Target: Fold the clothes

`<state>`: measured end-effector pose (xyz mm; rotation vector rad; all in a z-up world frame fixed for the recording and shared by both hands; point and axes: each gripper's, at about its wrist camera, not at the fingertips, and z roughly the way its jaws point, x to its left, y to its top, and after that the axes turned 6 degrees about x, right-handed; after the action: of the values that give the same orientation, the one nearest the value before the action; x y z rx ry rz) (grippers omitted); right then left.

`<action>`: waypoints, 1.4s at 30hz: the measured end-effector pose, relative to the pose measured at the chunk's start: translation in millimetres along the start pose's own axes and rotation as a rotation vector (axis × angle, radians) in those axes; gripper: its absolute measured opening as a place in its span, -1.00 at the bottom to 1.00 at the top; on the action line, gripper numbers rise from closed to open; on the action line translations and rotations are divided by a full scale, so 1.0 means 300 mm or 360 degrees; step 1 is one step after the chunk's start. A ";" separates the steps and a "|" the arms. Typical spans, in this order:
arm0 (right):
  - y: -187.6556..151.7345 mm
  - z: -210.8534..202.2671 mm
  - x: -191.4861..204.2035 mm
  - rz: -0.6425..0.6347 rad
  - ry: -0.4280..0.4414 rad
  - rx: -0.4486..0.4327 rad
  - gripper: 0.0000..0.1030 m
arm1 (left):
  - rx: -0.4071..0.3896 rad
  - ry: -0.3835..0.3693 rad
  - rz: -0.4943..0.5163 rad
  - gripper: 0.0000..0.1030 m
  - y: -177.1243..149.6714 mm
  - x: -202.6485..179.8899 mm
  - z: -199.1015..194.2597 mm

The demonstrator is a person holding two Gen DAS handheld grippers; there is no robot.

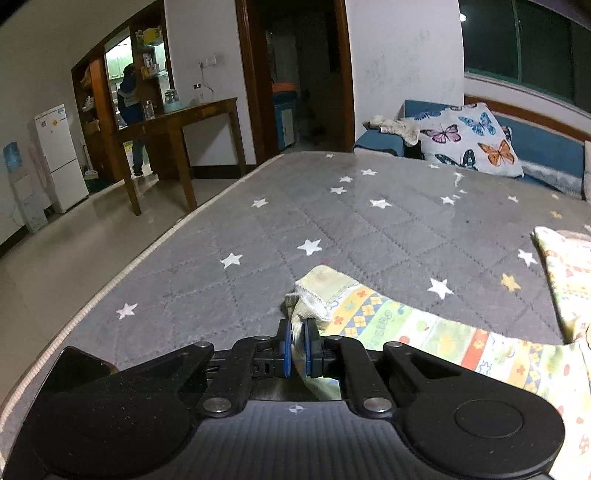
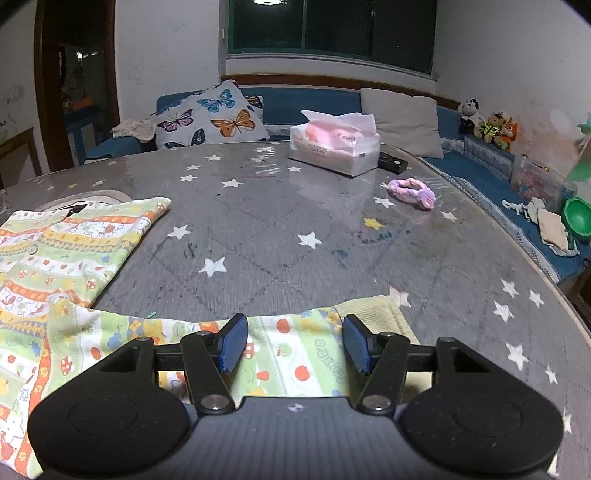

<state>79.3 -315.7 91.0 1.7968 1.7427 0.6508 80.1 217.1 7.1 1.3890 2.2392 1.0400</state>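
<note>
Our left claw is clamped tight on a cuff of the printed garment, which lies on the grey star-print mattress. Our right claw hovers half-open over another part, w/ nothing gripped.

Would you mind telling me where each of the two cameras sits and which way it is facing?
Left wrist: on the left gripper, shut on the patterned garment's cuff, looking across the star mattress toward a doorway.
Right wrist: on the right gripper, open over the garment's other sleeve, facing the window and tissue box.
Shared: garment, mattress, butterfly pillow.
</note>
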 end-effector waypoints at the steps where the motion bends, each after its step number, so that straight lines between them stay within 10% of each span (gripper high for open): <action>1: 0.003 -0.006 0.005 -0.0011 -0.0004 0.0002 0.10 | 0.0006 0.0005 0.0009 -0.78 0.001 0.001 -0.005; 6: 0.002 -0.082 0.069 -0.0114 0.0063 -0.0041 0.11 | -0.0003 -0.0014 0.0067 -0.72 0.005 -0.010 -0.073; 10: -0.003 -0.150 0.168 -0.0239 0.0223 -0.0054 0.11 | -0.0040 -0.0188 0.0179 -0.41 -0.010 -0.087 -0.168; 21: 0.102 -0.127 0.345 -0.0346 0.0481 -0.0014 0.01 | -0.0075 -0.0615 0.0426 -0.41 0.043 -0.404 -0.234; 32: 0.299 0.161 0.331 -0.0162 0.0481 0.0138 -0.24 | 0.0033 -0.0621 0.0431 -0.10 0.210 -0.609 -0.010; 42: 0.386 0.320 0.367 -0.0139 0.0480 0.0190 -0.86 | 0.0105 -0.0614 0.0531 -0.35 0.262 -0.732 0.132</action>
<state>234.1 -212.0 95.8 1.7602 2.0855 0.8317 260.3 63.8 11.6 1.8554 1.8176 0.7138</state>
